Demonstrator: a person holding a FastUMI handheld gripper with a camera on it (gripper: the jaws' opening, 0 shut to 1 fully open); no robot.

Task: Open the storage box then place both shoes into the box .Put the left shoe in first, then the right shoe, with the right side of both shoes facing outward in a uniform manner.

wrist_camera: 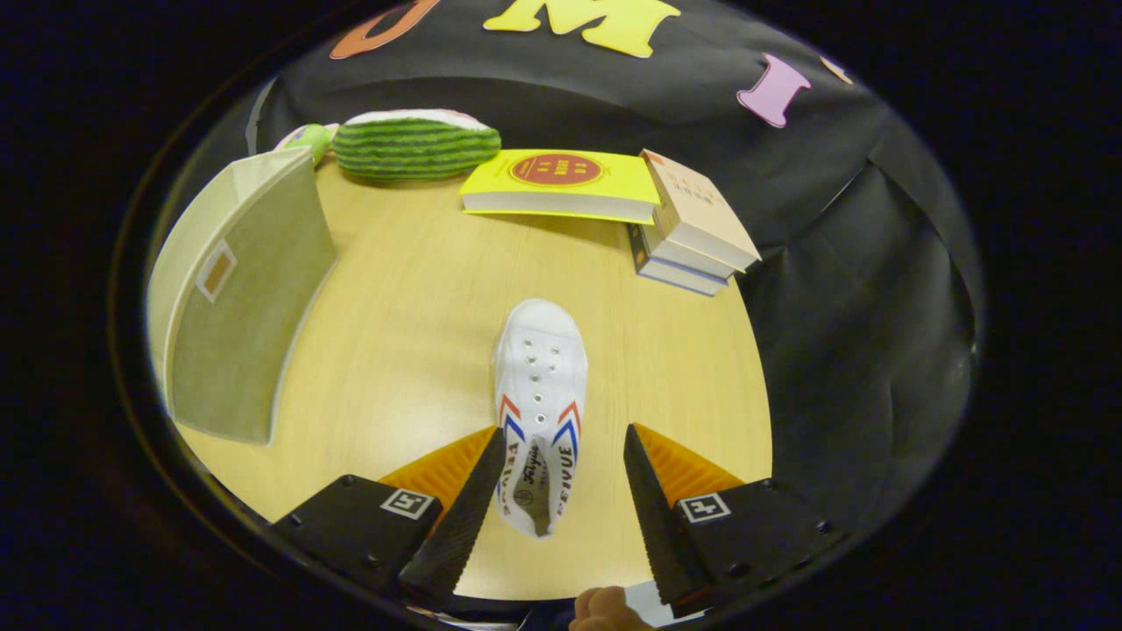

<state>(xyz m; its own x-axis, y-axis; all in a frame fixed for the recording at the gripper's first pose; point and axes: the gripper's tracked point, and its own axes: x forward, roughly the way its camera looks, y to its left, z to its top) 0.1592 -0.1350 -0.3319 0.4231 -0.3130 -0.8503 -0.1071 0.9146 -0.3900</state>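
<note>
A white canvas shoe (541,403) with red and blue chevrons lies on a pale wooden table (403,324), its heel between the spread fingers of the gripper (558,456) and its toe pointing away; the left finger sits just beside the shoe, the right stands apart. To the left stands a grey-green fabric storage box (237,289), with a watermelon-striped plush (415,145) beyond it. A yellow book (561,182) leans against a stack of books (697,228) at the table's far side.

White canvas shoe (539,386); matt fabric storage box (230,298); smooth pale wood-grain table (412,289).
</note>
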